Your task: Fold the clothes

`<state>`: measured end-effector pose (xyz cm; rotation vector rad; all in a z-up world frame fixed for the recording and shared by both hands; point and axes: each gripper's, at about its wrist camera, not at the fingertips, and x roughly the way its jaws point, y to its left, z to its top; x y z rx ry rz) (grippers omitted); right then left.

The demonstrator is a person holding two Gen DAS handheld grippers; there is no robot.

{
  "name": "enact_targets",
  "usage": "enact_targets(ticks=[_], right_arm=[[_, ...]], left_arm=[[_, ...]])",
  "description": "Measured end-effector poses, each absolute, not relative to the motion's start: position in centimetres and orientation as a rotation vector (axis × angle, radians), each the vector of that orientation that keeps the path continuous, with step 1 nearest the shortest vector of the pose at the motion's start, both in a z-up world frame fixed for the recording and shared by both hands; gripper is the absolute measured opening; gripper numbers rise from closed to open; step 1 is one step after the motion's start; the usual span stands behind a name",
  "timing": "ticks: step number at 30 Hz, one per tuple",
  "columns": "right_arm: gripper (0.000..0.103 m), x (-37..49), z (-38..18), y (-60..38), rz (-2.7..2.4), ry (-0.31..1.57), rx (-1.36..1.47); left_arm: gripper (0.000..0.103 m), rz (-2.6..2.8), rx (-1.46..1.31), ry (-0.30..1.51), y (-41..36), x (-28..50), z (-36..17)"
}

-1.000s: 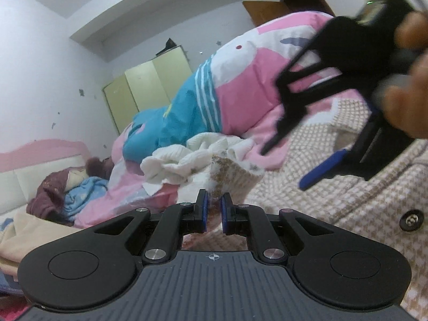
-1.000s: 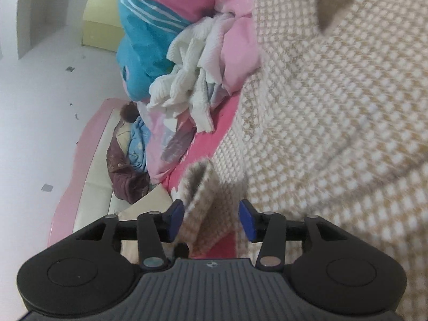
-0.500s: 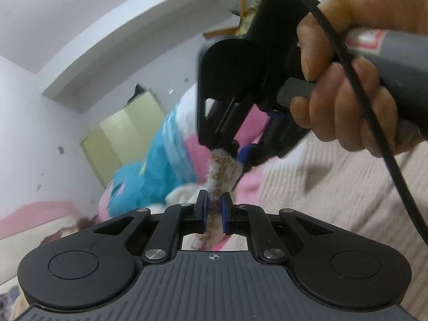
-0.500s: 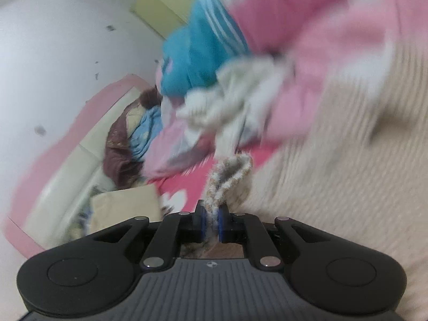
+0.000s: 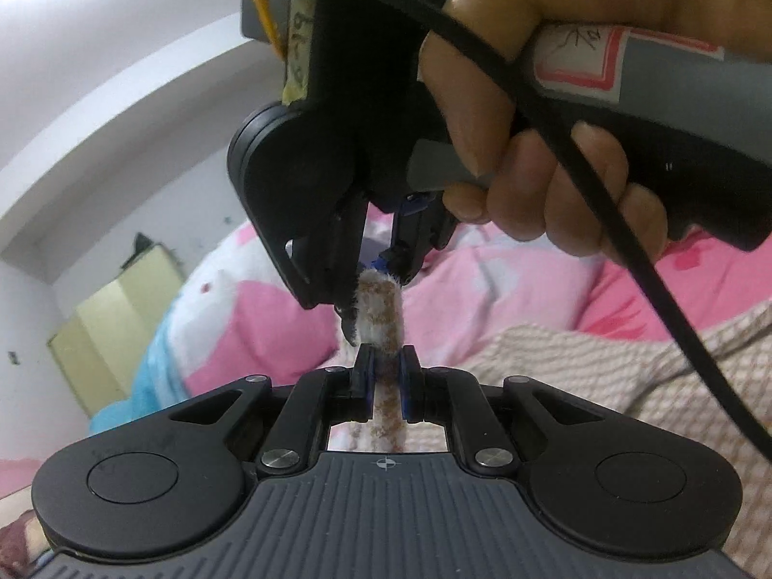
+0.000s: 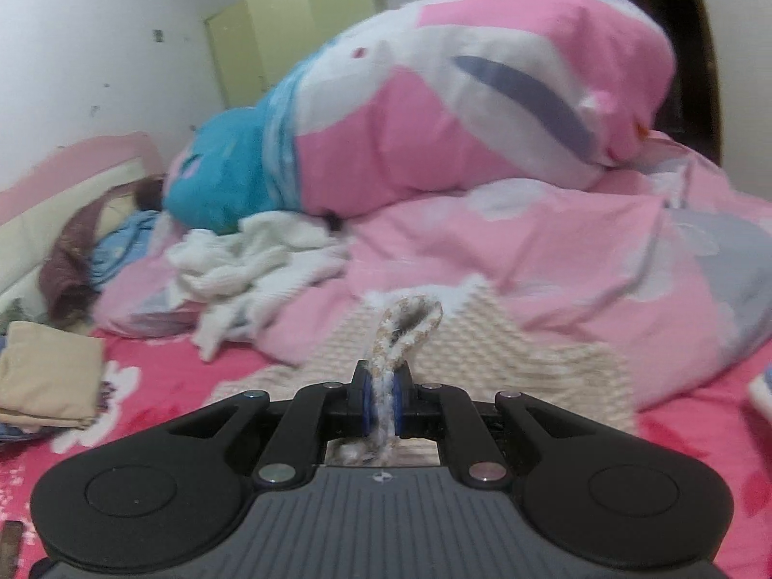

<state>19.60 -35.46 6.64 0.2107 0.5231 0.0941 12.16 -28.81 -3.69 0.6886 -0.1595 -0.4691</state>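
Two grippers, left gripper [image 5: 385, 370] and right gripper [image 6: 381, 403], clamped tight on one edge of houndstooth garment [image 6: 506, 362] lifted over pink bed [image 6: 159, 415]; likely slipping free if pulled apart.

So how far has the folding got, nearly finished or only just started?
Early on, I'd judge. Done: a folded beige stack lies on the bed. In hand: the left gripper and the right gripper are both shut on one edge of the checked beige garment, lifting it while the rest lies spread. Left: finishing that fold, and a crumpled white garment waits untouched against the pink duvet.
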Motion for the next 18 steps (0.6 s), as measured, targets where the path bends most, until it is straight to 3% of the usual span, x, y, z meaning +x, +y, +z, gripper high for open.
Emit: enact_targets(ticks=[7,18], right_arm=[[0.008,20.6,3.2,-39.2,0.046,0.564,0.228],[0.008,22.5,-1.0,-43.0,0.029,0.599,0.279]], left_arm=[[0.012,-0.533,0.721,-0.084,-31.2,12.7,-5.9],[0.019,-0.587,0.463,0.382,-22.0,14.8,-5.4]])
